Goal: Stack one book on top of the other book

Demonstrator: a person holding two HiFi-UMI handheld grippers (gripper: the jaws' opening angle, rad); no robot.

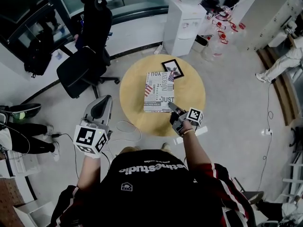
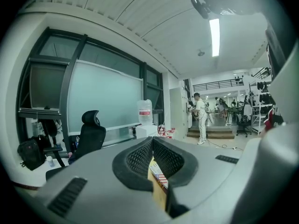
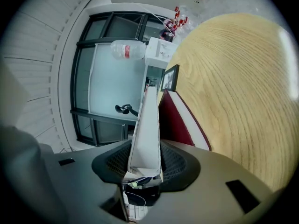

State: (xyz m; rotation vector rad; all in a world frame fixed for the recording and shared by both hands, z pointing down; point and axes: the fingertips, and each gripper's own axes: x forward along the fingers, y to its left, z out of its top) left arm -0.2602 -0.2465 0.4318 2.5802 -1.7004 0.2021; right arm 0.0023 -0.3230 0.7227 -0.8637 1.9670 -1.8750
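A large book with a flag-and-lettering cover [image 1: 158, 91] lies in the middle of the round wooden table [image 1: 191, 96]. A smaller dark-covered book [image 1: 173, 69] lies just beyond it, touching its far right corner. My right gripper [image 1: 171, 106] is shut on the large book's near right corner. In the right gripper view the book's white edge [image 3: 147, 120] stands between the pads, and the small book [image 3: 169, 77] shows further off. My left gripper [image 1: 106, 99] hangs off the table's left side, shut with nothing in it; its pads [image 2: 140, 155] meet at the tips.
A black office chair [image 1: 87, 65] stands left of the table and a white water dispenser [image 1: 184, 22] behind it. A cable [image 1: 127, 126] loops on the floor by the table's near left edge. People stand at the far left [image 1: 28, 138] and far right [image 1: 284, 60].
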